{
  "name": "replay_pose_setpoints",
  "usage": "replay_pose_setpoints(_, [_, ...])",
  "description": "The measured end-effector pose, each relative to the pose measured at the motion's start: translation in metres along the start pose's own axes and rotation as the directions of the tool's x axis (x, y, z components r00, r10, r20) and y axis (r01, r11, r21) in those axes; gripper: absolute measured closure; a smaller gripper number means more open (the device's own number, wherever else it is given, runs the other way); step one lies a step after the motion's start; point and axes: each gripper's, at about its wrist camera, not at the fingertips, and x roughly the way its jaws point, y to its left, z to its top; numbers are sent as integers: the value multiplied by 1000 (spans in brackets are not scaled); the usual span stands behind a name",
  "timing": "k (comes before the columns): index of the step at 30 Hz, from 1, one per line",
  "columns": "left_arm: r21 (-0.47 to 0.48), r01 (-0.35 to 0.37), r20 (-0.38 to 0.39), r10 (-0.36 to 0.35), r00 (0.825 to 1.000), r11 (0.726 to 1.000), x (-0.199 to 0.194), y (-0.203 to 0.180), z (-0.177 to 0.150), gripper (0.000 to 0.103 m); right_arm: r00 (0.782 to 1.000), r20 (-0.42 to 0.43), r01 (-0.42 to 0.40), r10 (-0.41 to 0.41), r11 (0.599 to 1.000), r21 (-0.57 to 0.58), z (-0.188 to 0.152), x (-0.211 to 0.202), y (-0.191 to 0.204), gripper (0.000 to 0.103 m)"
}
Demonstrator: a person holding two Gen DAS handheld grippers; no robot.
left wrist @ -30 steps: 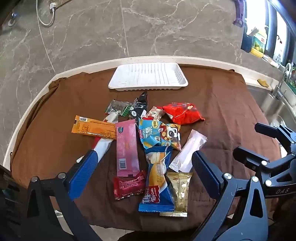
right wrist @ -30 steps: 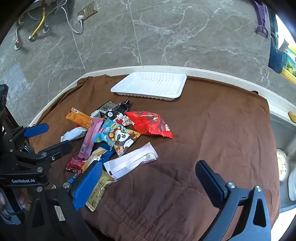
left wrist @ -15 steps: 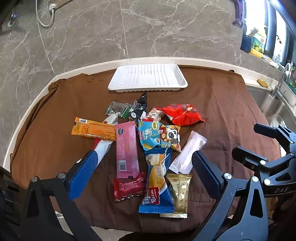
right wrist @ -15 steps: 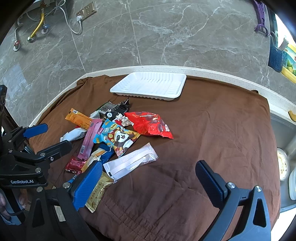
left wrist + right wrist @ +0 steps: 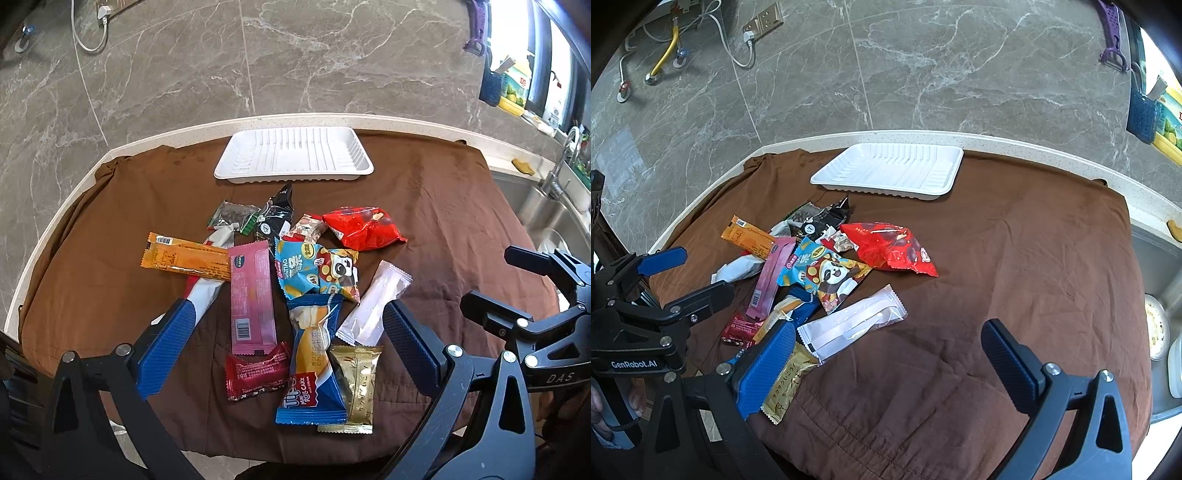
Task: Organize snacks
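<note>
Several snack packets lie in a loose pile on a brown cloth (image 5: 443, 206): a red bag (image 5: 364, 229), a panda bag (image 5: 317, 269), a pink bar (image 5: 251, 295), an orange bar (image 5: 184, 258), a white wrapper (image 5: 373, 302), a blue roll-cake pack (image 5: 314, 362) and a gold packet (image 5: 354, 384). An empty white tray (image 5: 293, 155) sits behind them. My left gripper (image 5: 284, 336) is open above the near packets. My right gripper (image 5: 886, 354) is open and empty, right of the pile, beside the white wrapper (image 5: 853, 325). The tray also shows in the right wrist view (image 5: 890, 170).
A pale counter rim (image 5: 110, 155) borders the cloth, with a marble wall behind. A steel sink (image 5: 546, 221) and faucet lie to the right. Bare cloth (image 5: 1015, 258) stretches right of the pile.
Both views have shifted only slightly; the packets and tray lie as before, and both grippers stay open.
</note>
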Motion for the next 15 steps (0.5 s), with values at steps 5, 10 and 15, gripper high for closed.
replay_pose_setpoints(5, [0,3,1,-3,1000,1000,0,-1,-1,0,1000,-2,0,0,1000,0,2,1,-1,0])
replay_pose_setpoints(10, [-2,8,1,-8,1000,1000,0,-2,-2,0,1000,-2,0,0,1000,2,1,2,-1,0])
replay_pose_setpoints(15, [-3,11,2,-11,1000,1000,-1,-1,-2,0,1000,2,-2,2,1000,4,2,1,-2,0])
